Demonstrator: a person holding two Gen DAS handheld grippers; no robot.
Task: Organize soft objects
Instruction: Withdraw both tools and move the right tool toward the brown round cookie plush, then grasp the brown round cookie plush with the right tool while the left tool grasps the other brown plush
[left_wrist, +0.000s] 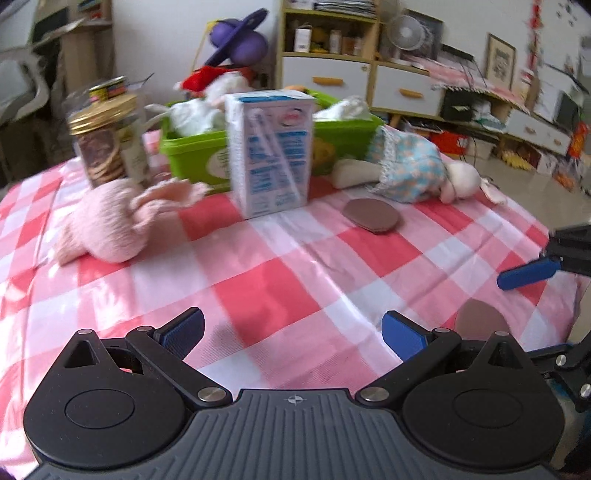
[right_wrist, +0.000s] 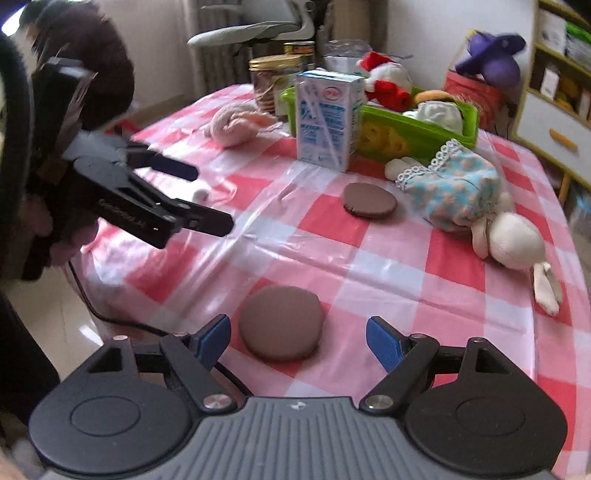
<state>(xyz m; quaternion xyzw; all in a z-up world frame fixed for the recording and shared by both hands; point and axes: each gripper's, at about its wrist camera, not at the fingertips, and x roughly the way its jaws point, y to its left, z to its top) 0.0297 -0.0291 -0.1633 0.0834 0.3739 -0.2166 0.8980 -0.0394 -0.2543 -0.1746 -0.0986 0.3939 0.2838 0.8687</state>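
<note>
A pink knitted soft toy (left_wrist: 110, 221) lies on the checked tablecloth at the left, also in the right wrist view (right_wrist: 236, 123). A white rabbit doll in a blue dress (left_wrist: 413, 170) lies on its side right of the green basket (left_wrist: 199, 151); the doll (right_wrist: 465, 195) and basket (right_wrist: 417, 129) show in the right wrist view too. The basket holds several soft toys. My left gripper (left_wrist: 293, 332) is open and empty over the near cloth. My right gripper (right_wrist: 297, 338) is open and empty, just short of a brown disc (right_wrist: 280, 321).
A milk carton (left_wrist: 271, 151) stands in front of the basket. A cookie jar (left_wrist: 109, 144) stands at the left. A second brown disc (left_wrist: 371, 214) lies mid-table. The table edge (right_wrist: 110, 280) drops to the floor at left. Shelves and drawers (left_wrist: 369, 77) stand behind.
</note>
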